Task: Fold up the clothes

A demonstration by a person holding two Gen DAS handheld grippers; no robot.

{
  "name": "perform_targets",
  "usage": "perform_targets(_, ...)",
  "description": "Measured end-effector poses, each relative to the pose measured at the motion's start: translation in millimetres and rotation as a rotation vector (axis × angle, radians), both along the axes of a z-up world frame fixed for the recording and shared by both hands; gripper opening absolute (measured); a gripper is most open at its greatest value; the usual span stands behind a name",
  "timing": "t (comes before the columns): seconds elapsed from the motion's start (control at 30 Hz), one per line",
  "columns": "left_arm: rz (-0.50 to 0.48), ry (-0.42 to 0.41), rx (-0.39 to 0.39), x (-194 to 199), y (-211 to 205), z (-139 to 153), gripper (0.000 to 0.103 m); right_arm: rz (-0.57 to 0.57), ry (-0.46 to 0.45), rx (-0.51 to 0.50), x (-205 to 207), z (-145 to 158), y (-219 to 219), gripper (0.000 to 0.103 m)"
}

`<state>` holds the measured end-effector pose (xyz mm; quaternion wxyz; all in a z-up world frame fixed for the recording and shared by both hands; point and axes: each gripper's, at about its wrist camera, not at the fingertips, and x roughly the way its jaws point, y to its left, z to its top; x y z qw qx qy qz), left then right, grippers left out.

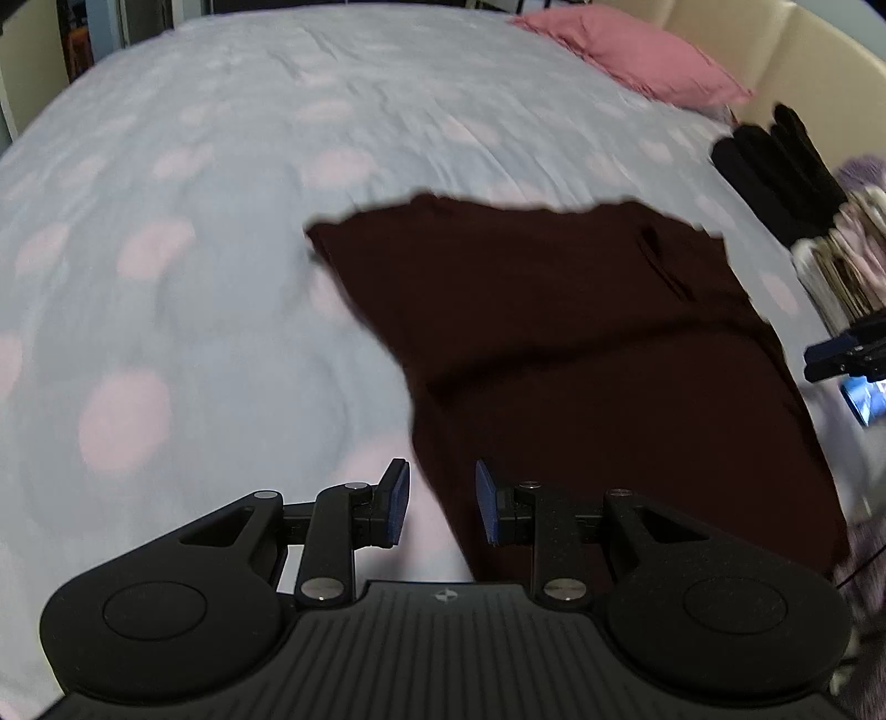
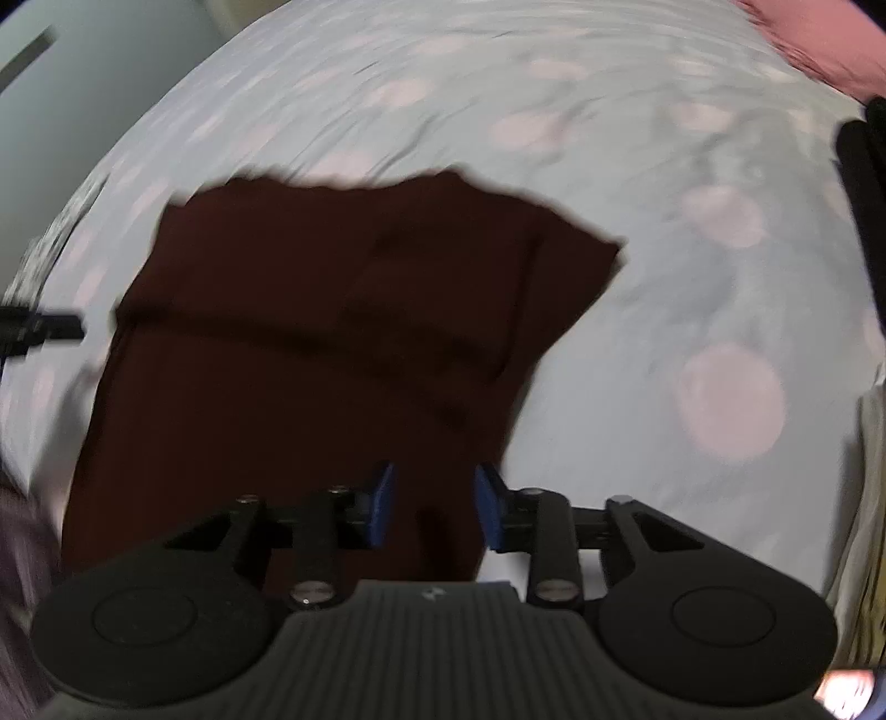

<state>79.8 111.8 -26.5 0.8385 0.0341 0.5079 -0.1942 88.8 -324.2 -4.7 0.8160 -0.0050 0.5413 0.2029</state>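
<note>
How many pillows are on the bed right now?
1: a pink pillow at the far right corner of the bed, against the headboard. Others may lie outside the views.

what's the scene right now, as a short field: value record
surface: bed with pale dotted cover
garment: dark maroon shirt lying flat on the bed, sleeves look folded in
left gripper: open, over the shirt's near left edge, holding nothing
right gripper: open, over the shirt's near right edge, holding nothing
pillow: pink, at the far end of the bed
stack: dark folded items at the bed's right side
image quality: motion blur in both views
</note>
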Motion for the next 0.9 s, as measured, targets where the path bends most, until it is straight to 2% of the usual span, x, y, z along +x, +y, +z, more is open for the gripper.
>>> perform_targets(0.13, -0.056, 0.068, -0.022, -39, 3, -2, 0.024, 0.016, 0.044, 0.03, -39, -6, -3, 0.043)
perform_targets(0.23, -0.091, 0.131, -0.044, -63, 9, -6, 0.024, -0.014, 0.139, 0.061, -66, -18, -11, 0.045)
perform_targets(0.37, -0.138, 0.216, -0.05, -90, 9, -15, 0.037, -0.007, 0.216, 0.074, -97, -27, -16, 0.045)
perform_targets(0.43, -0.154, 0.239, -0.039, -100, 7, -18, 0.037, 0.008, 0.249, 0.067, -108, -30, -16, 0.045)
perform_targets(0.7, -0.196, 0.301, -0.01, -109, -7, -37, 0.038, 0.005, 0.337, 0.041, -131, -47, -16, 0.045)
perform_targets(0.9, -0.163, 0.321, -0.012, -106, -3, -50, 0.038, -0.01, 0.365, 0.045, -129, -63, -12, 0.042)
